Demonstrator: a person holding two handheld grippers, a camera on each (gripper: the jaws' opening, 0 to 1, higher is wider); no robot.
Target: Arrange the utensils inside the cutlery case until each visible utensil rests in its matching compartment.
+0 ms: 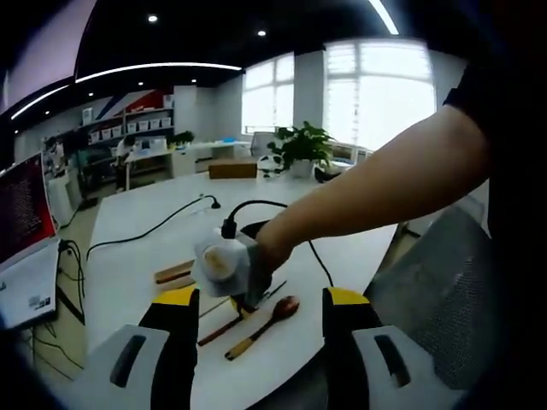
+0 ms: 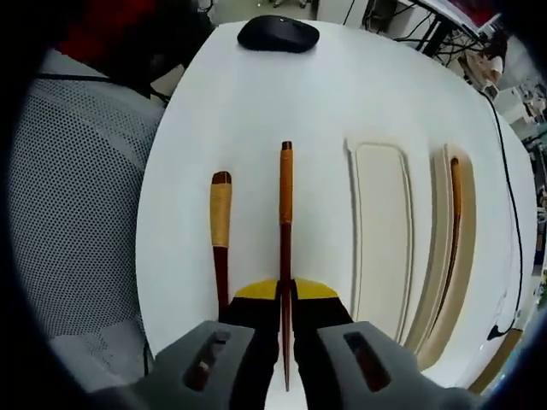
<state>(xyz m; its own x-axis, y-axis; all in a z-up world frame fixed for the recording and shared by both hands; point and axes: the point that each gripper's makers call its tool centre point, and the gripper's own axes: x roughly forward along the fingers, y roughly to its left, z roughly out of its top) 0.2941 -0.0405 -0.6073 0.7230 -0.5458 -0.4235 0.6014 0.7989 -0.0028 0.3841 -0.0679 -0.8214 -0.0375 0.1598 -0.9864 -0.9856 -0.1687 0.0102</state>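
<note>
In the right gripper view my right gripper (image 2: 285, 296) is shut on a dark wooden chopstick (image 2: 285, 213) with an orange-wrapped end, which lies along the white table. A spoon handle (image 2: 220, 224) with yellow wrapping lies parallel just to its left. To the right sits the cream cutlery case (image 2: 380, 239); its wide compartment is bare, and a second chopstick (image 2: 454, 224) rests in the narrow slot beside it. In the left gripper view my left gripper (image 1: 261, 301) hangs open above the table's near edge. Beyond it a person's arm holds the right gripper (image 1: 224, 263) over the wooden spoon (image 1: 267, 319).
A black mouse (image 2: 278, 33) lies at the far end of the table. A mesh chair (image 2: 77, 213) stands close to the table's left edge. A black cable (image 1: 154, 226) runs across the table. A laptop (image 1: 21, 239) sits at the left. Plants and shelves stand behind.
</note>
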